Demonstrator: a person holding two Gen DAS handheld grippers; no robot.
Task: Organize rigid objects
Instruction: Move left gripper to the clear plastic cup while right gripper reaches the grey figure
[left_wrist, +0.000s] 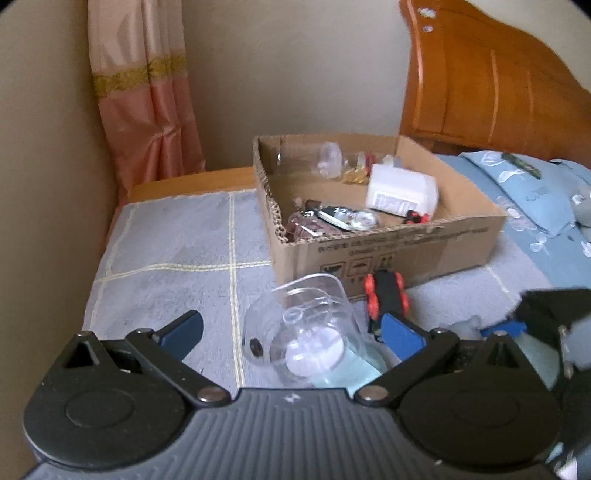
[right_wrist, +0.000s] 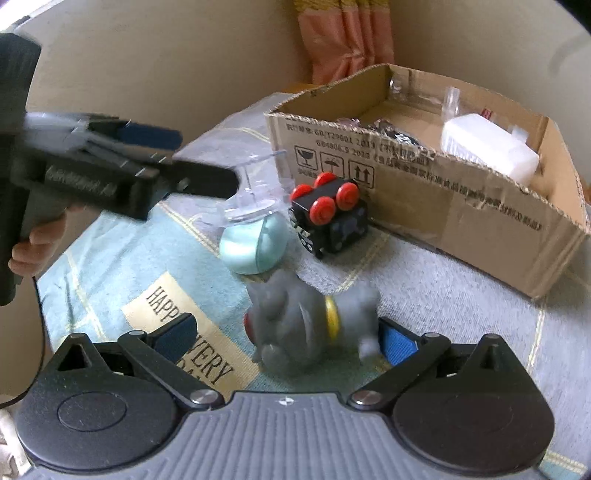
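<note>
Left gripper (left_wrist: 295, 332) wide open, fingers either side of clear plastic cup (left_wrist: 314, 328) lying on the grey blanket (left_wrist: 166, 258), not clamped. Right gripper (right_wrist: 288, 336) also wide open, straddling blurred grey toy (right_wrist: 310, 321); contact unclear. Black toy car (right_wrist: 328, 218) with red wheels sits just before cardboard box (right_wrist: 461, 221), teal ball (right_wrist: 251, 247) beside it.

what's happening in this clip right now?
A person is clearing loose items off a bed into a cardboard box that already holds a white container and other small items. The left hand-held gripper is open around a clear plastic piece on a teal ball. The right hand-held gripper is open around a grey toy; nothing is clamped yet. A black toy car with red wheels lies in front of the box.
</note>
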